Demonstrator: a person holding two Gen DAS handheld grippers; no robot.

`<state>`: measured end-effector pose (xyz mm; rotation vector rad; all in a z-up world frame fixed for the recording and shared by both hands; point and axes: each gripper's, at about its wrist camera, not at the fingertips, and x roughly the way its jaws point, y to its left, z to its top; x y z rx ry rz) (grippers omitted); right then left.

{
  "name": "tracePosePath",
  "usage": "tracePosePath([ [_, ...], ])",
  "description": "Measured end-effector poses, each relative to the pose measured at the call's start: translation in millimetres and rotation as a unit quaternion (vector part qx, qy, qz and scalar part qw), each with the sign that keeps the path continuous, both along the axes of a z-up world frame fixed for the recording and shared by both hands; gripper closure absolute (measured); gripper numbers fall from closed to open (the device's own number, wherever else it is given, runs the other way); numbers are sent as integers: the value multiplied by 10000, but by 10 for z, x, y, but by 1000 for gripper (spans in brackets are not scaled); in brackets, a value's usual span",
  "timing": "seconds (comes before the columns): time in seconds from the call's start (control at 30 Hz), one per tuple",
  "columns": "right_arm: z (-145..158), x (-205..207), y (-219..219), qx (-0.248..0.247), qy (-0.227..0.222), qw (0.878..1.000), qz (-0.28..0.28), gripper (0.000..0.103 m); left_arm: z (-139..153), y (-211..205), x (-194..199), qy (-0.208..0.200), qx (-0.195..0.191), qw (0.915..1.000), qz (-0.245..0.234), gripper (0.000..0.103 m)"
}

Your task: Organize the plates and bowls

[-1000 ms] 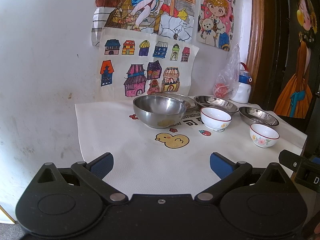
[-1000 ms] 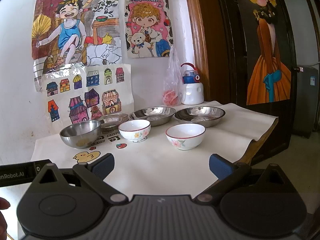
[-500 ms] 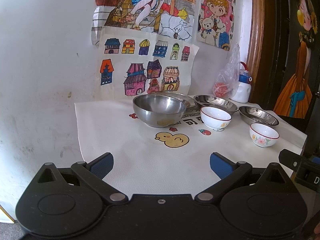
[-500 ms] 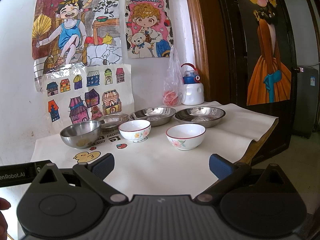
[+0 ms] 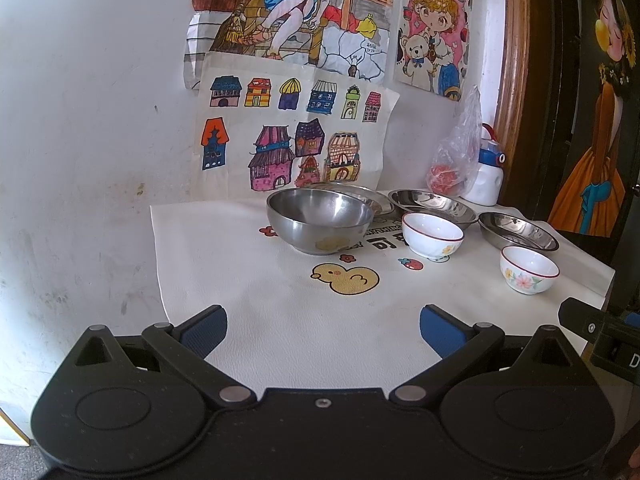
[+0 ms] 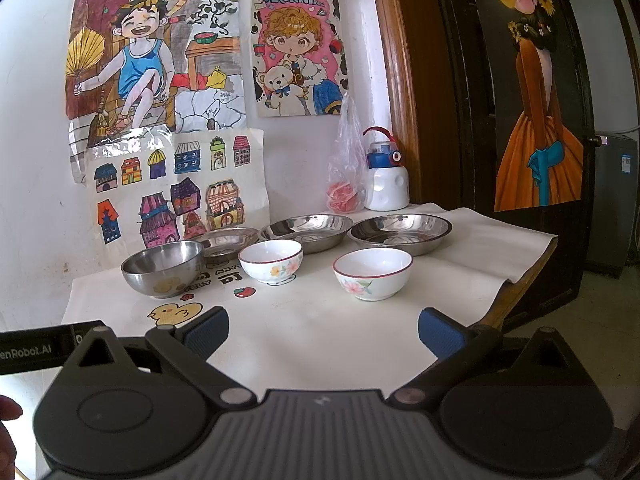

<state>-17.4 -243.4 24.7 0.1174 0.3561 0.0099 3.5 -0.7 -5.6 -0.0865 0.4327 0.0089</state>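
Hovering over the surface (image 6: 320, 332), both grippers stayed unclenched.
Left gripper (image 5: 322, 326) and right gripper (image 6: 323, 328) gripped nothing; bowls (image 6: 373, 274) stood ahead.

Home: child's drawings (image 6: 160, 60) taped on wall, wooden door frame (image 6: 396, 80).

Both wrist views look forward between their own open fingers from the table's near edge toward the wall, sharing the steel bowl (image 5: 320, 224) (image 6: 162, 266) ahead

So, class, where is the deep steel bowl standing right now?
In the right wrist view the deep steel bowl stands at the left end of the dishes, just above the yellow duck print, with a floral china bowl to its right.
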Motion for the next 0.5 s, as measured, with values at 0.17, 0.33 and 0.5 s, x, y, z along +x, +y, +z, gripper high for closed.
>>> tracePosePath([
  [0.17,0,1,5,-3,-3,10000,2,0,-21,-17,2,9,-13,10000,2,1],
  [0.33,1,4,7,-5,-1,10000,1,0,-29,-28,0,20,-27,10000,1,1],
  [0.5,2,3,11,-6,4,10000,5,0,-60,-56,-2,77,-115,9999,-51,1],
])
